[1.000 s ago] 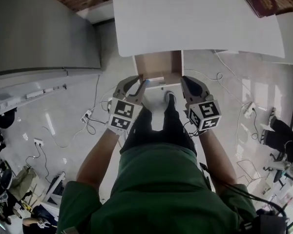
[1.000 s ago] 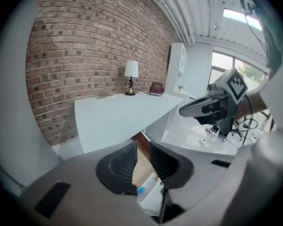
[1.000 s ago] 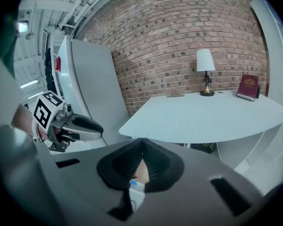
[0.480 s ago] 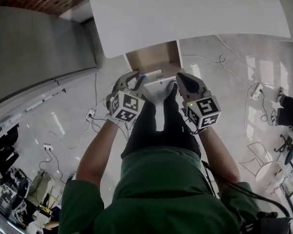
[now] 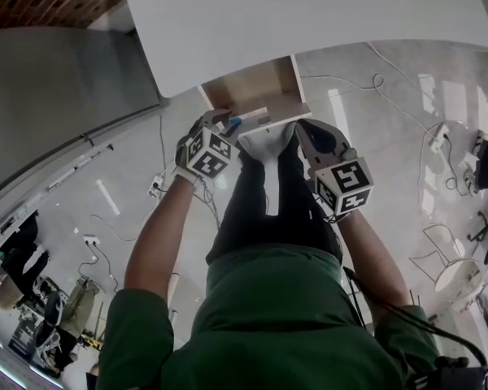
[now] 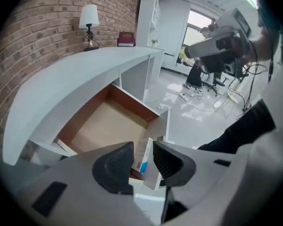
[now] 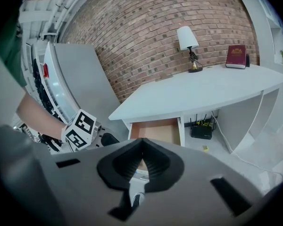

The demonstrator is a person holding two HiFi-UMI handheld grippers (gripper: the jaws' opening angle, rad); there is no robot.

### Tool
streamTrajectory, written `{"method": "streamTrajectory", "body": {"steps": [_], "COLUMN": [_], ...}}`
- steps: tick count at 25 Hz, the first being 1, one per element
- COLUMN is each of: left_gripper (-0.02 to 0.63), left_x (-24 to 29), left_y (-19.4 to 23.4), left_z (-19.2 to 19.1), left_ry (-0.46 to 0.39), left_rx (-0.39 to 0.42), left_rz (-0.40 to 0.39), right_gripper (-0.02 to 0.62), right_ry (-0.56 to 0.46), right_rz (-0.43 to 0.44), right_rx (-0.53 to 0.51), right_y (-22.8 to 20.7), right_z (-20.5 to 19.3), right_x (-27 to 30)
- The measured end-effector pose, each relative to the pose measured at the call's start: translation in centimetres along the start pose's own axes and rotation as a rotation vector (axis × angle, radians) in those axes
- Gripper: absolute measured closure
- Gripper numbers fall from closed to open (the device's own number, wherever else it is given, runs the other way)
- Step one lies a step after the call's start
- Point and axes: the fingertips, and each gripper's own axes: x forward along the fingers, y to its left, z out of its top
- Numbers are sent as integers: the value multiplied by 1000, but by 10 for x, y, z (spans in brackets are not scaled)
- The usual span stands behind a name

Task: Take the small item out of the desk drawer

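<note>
- Counter [image 5: 309, 15]: white curved top, set against a brick wall [image 6: 37, 32]. It carries a lamp [image 7: 188, 39] and a dark red book [image 7: 236, 56] at its far end.
- Drawer [image 5: 256, 88]: pulled out from under the counter. It has a brown bottom and a white front panel [image 6: 159, 138], and most of the bottom is bare.
- Small box [image 6: 141, 161]: white with a blue patch, standing on edge in the drawer just inside the front panel. In the head view it lies at the front left corner [image 5: 234, 123].
- Left gripper [image 6: 142, 147]: tilted steeply down over that corner of the drawer [image 5: 224, 122]. Its jaws have just been opening and stand apart. The small box shows in the gap between them, with the pads not pressing on it.
- Right gripper [image 7: 141, 142]: held beside the right end of the front panel [image 5: 299, 128]. Its jaw tips are together with nothing between them.
- Person: green top and dark trousers, standing close to the drawer.
- Floor [image 5: 130, 193]: pale, with loose cables.
</note>
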Motion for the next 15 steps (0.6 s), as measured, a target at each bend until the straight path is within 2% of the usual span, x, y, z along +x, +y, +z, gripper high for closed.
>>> {"method": "streamTrajectory", "body": {"steps": [3,8,15], "left_gripper": [485,485,485], "left_x": [18,52,90], "left_y": [-2,-14,-16], "left_z": [-6,-11,-35], "left_ry": [38,102,227], "left_rx": [19,96,152], "left_rz": [-12,-64,-144], "right_gripper": [591,591,591], "right_ry": [14,37,21], "right_rz": [-22,-33,-51], "right_rx": [19,33,95], "right_y": [-16,-31,-43], "right_z": [-9,-24,-35], "right_x": [-3,-5,-3]}}
